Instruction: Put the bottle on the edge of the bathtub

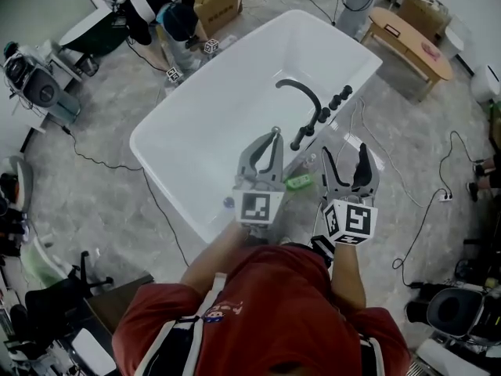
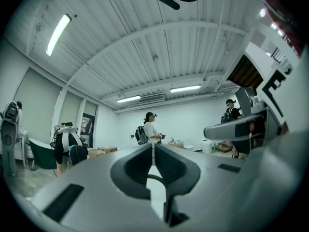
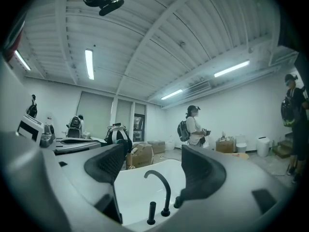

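The bottle (image 1: 298, 182), small and green, lies on the near rim of the white tub (image 1: 196, 124), just in front of the black tap (image 1: 304, 94) and between the two grippers. The left gripper (image 1: 274, 133) is over the tub's inner side, close to the bottle's left but apart from it; in its own view its jaws (image 2: 152, 149) are pressed together at the tips with nothing between them. The right gripper (image 1: 344, 152) is above the rim to the bottle's right, also clear of it. In its own view its jaws (image 3: 154, 150) are spread wide and empty, and the gap frames the tap (image 3: 161, 182) and the tub (image 3: 135, 192).
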Available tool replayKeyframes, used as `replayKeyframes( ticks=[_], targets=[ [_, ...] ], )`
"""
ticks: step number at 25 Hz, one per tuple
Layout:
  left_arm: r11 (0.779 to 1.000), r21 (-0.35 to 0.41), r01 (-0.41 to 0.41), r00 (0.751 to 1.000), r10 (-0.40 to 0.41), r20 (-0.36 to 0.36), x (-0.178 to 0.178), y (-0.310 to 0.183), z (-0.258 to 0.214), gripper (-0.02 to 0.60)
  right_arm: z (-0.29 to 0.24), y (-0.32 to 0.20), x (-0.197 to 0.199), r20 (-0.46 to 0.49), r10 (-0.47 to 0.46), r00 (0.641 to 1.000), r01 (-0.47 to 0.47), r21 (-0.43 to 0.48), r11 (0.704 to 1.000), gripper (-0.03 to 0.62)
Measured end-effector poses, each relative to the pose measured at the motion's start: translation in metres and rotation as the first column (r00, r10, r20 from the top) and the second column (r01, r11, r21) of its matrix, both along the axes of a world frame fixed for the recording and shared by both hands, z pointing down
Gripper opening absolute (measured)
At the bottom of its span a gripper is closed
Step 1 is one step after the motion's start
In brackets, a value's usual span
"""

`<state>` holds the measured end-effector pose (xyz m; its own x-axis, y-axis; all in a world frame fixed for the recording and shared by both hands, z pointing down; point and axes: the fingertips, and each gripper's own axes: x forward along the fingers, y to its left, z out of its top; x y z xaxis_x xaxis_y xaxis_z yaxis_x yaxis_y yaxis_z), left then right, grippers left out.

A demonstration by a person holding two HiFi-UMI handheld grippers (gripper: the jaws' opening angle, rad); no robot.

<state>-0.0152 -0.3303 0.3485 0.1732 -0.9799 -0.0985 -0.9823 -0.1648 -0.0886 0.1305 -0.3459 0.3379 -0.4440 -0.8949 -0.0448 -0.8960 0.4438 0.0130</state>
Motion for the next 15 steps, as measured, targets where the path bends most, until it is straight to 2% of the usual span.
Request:
replayKeyframes(
  ticks=[9,13,15],
  targets=[
    [1.000,0.023,0.010,1.000,-0.010,-0.004,0.001,0.005,-0.009,0.028,0.003,0.005,-0.010,-0.019,-0.022,1.000,0.022,-0.001,1.000,0.376],
    [1.000,0.020,0.010,1.000,-0.010,0.003,0.003,0.007,-0.010,0.028,0.003,0.007,-0.014,-0.025,-0.039,0.999,0.039,0.003,0.999,0.305],
    [1.000,0.017,0.009,1.000,-0.009,-0.001,0.005,0.008,-0.009,0.028,0.002,0.010,-0.016,-0.018,-0.052,0.999,0.052,0.014,0.999,0.293]
  ],
)
